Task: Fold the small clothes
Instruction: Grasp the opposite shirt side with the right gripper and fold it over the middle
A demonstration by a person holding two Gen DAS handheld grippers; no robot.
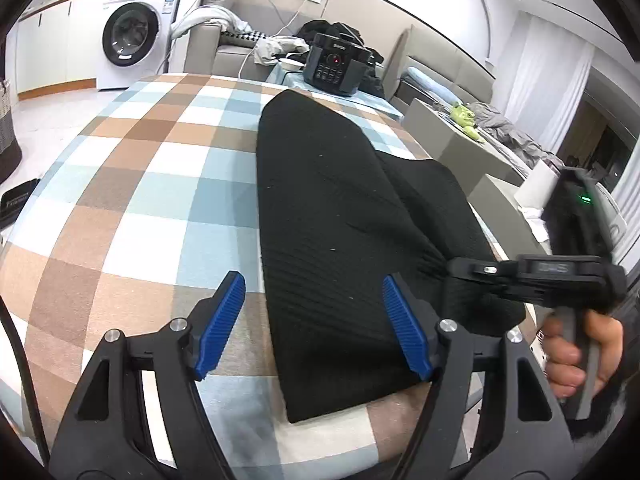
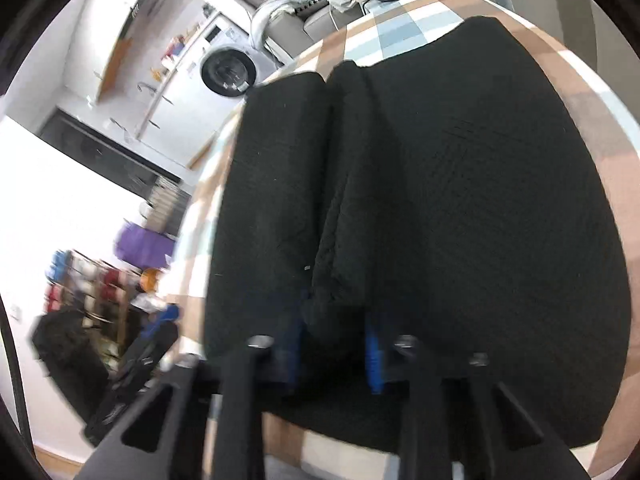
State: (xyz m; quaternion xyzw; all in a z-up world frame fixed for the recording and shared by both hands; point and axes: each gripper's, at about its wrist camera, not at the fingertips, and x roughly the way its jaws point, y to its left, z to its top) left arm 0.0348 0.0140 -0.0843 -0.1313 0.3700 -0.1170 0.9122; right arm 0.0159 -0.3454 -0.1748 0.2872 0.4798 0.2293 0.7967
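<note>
Already the black knit garment [image 1: 332, 216] lies partly folded on the checked table [image 1: 152, 184], one side turned over the middle; my left gripper [image 1: 312, 324] gapes empty above its near edge; my right gripper [image 2: 334, 344] pinches a bunched fold; further folds remain, I judge.

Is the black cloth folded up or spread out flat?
Partly folded: the black cloth has one flap lying over itself, and the right gripper pinches a bunched fold.

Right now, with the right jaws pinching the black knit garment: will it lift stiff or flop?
Probably flop: the black knit garment bunches into a soft fold where the right gripper pinches it. Likely light, since it lies flat in thin layers on the checked cloth. The ribbed knit should resist slipping against the ridged blue pads.
</note>
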